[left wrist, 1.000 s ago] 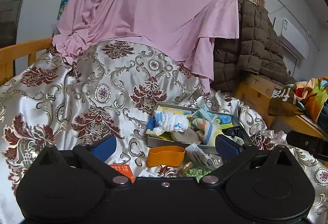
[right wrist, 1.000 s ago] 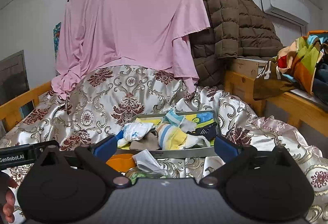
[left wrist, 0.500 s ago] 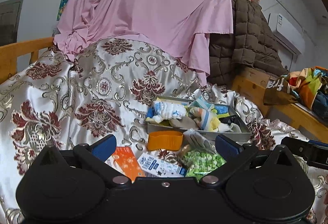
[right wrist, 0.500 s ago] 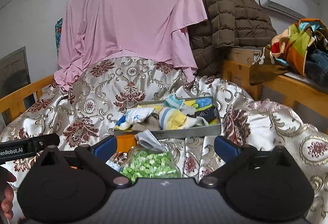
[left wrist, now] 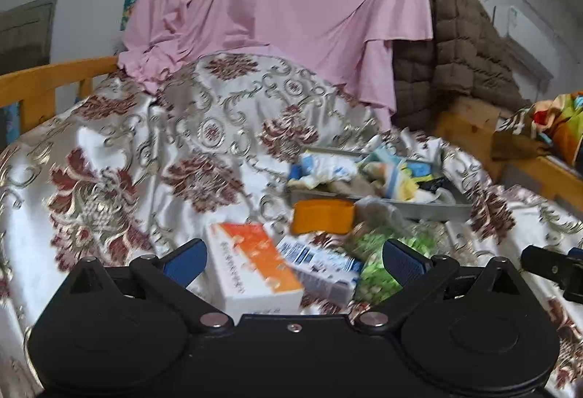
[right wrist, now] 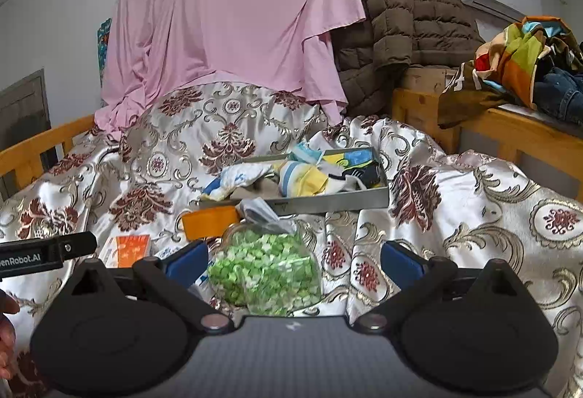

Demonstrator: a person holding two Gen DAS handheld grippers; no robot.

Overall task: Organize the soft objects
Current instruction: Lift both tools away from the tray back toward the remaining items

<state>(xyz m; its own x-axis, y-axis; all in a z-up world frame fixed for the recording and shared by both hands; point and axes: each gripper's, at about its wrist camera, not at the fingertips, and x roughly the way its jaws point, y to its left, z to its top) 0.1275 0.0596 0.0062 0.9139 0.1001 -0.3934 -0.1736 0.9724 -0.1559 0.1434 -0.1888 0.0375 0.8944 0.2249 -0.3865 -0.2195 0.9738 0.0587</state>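
As both cameras drew back from where they had been a second earlier, more of the bed's foreground came into view: the left tool [left wrist: 293, 261] and the right tool [right wrist: 293, 259] each stood with fingers wide apart, gripping nothing. The retreat suggested a survey before sorting, with no soft item yet lifted. On the patterned satin bedspread [right wrist: 473, 201], toward its middle, lay one shallow grey tray [right wrist: 328, 203] heaped with socks and small cloths [right wrist: 298, 175], too tangled to count. Just in front of the tray sat one orange rounded container [right wrist: 209, 221], one clear bag of green pieces [right wrist: 266, 270], one orange-and-white carton [left wrist: 251, 266] and one blue-and-white carton [left wrist: 320, 268], the cartons side by side. One pink sheet [right wrist: 237, 19] hung behind.
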